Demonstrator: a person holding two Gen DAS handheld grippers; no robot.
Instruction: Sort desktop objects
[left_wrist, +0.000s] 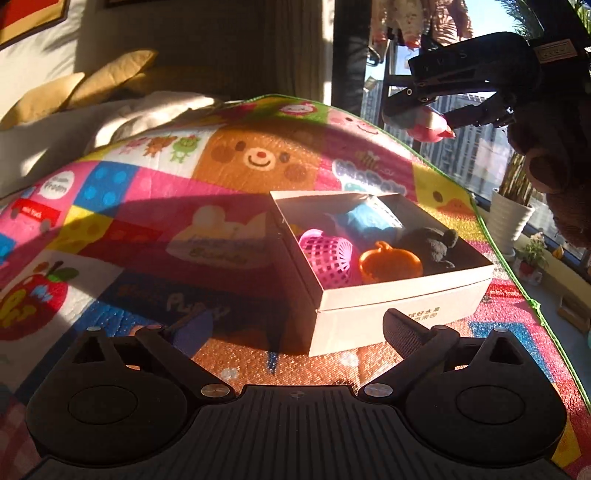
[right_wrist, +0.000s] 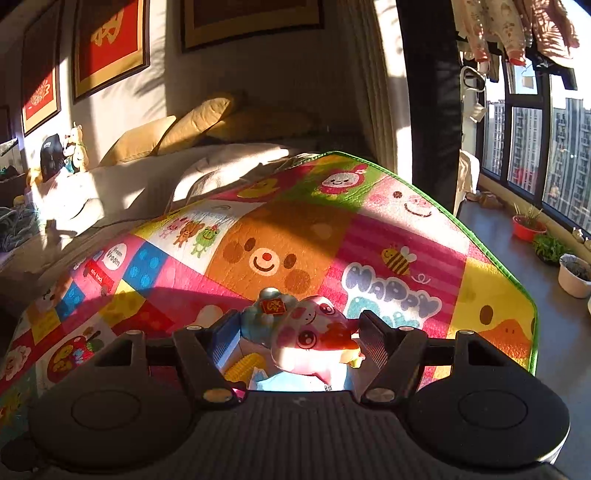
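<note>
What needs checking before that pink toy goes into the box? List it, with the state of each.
1. Right claw shut on the pink toy: ok.
2. Toy lifted off the play mat: ok, it hangs in the air in the left wrist view.
3. White box open: ok.
4. Free room in the box: cannot tell; the pink basket, orange cup and dark plush fill the near part.
5. Left claw open and holding nothing: ok.
6. Left claw out of the drop path: not ok, it sits close in front of the box.
</note>
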